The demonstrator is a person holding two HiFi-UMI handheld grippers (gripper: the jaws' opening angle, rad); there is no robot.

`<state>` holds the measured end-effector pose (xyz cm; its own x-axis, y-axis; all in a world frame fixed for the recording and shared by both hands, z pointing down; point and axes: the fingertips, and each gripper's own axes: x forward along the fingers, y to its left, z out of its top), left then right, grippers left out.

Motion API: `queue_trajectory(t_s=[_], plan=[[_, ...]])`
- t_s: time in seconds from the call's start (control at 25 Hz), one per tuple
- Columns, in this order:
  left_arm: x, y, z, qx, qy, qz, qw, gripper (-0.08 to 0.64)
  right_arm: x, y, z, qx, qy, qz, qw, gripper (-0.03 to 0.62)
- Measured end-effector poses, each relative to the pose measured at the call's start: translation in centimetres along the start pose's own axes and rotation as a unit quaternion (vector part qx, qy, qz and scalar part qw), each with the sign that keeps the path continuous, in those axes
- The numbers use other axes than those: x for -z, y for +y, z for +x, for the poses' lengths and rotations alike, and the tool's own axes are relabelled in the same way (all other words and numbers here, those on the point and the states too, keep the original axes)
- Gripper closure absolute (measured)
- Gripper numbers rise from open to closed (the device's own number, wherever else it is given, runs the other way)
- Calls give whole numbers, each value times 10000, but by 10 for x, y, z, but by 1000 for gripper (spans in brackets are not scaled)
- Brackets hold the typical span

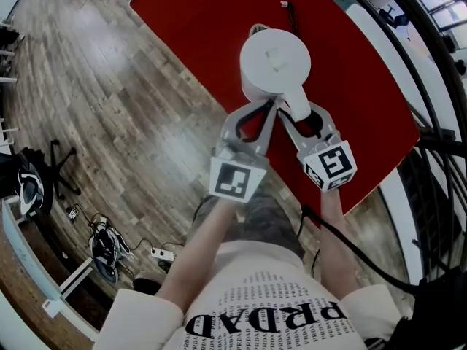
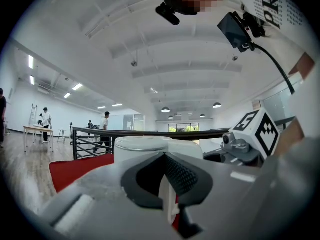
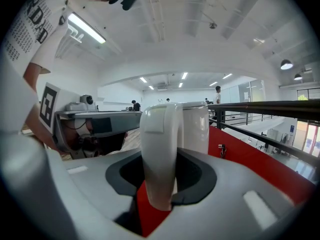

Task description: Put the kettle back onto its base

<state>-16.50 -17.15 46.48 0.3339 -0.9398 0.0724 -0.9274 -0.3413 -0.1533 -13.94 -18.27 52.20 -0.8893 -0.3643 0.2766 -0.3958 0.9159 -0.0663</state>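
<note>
Left hand-held gripper (image 1: 257,119), right hand-held gripper (image 1: 298,117): grey bodies, black jaw pads, white cubes with black square markers. Black cable (image 1: 357,254) lower right. White shirt (image 1: 241,308), black lettering, bottom centre.

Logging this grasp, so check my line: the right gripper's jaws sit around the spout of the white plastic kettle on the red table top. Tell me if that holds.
Not the spout: the jaws of the right gripper sit around the curved white handle of the white plastic kettle on the red table top. The right gripper view shows it.
</note>
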Motion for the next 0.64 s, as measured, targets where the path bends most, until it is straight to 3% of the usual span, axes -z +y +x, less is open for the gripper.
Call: queue_trajectory(t_s=[0.64], plan=[[6, -1, 8, 21, 65, 55, 10000, 558, -1, 1, 1, -85, -26, 53, 9999, 466]])
